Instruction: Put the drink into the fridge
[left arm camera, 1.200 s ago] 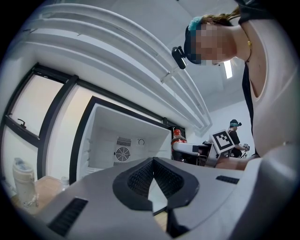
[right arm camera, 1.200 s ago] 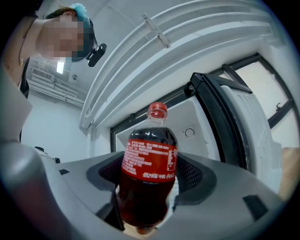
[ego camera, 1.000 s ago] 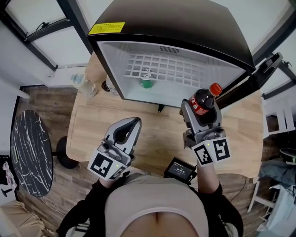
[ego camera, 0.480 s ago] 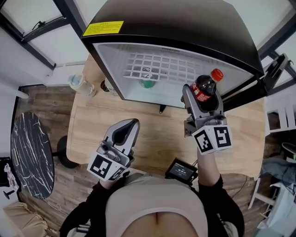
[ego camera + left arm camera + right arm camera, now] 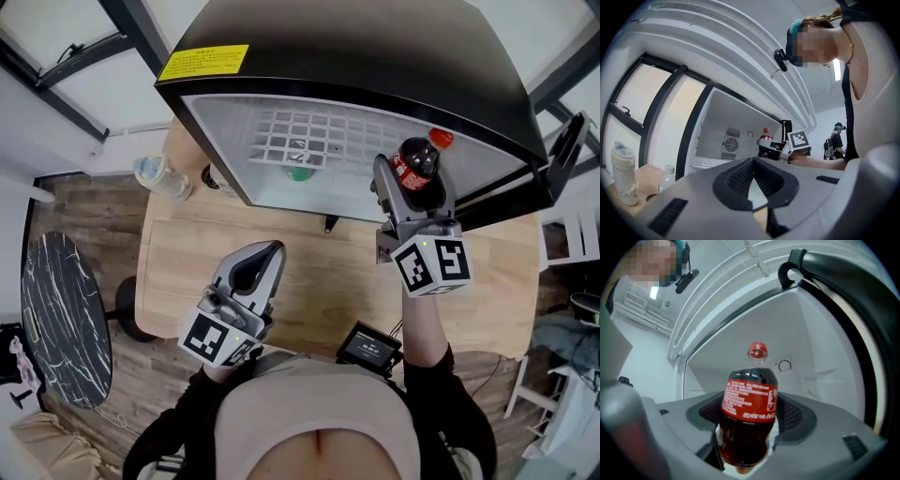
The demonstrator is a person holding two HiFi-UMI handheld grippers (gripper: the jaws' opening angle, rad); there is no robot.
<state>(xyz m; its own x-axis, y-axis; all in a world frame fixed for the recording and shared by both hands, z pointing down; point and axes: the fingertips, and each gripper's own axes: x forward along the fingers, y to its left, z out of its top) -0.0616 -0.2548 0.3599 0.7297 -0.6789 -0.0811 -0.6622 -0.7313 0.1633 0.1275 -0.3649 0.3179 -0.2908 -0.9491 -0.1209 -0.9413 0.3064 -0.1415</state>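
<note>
A cola bottle point(image 5: 415, 161) with a red cap and red label stands upright between the jaws of my right gripper point(image 5: 411, 184). It is at the open front of the black fridge point(image 5: 356, 37), on its right side. In the right gripper view the cola bottle point(image 5: 749, 404) fills the middle, with the white fridge interior point(image 5: 801, 329) behind it. My left gripper point(image 5: 266, 253) hangs over the wooden table point(image 5: 187, 253), shut with nothing in it. Inside, a green bottle point(image 5: 298, 169) stands below a white wire shelf point(image 5: 328, 141).
The fridge door point(image 5: 559, 155) is swung open at the right. A pale bottle point(image 5: 156, 174) and a small dark bottle point(image 5: 213, 176) stand on the table left of the fridge. A black device point(image 5: 367, 345) lies at the table's front edge. A round dark table point(image 5: 61, 309) stands at the left.
My right gripper has carried the cola bottle forward, from above the table up to the fridge opening. The left gripper has stayed in place.
</note>
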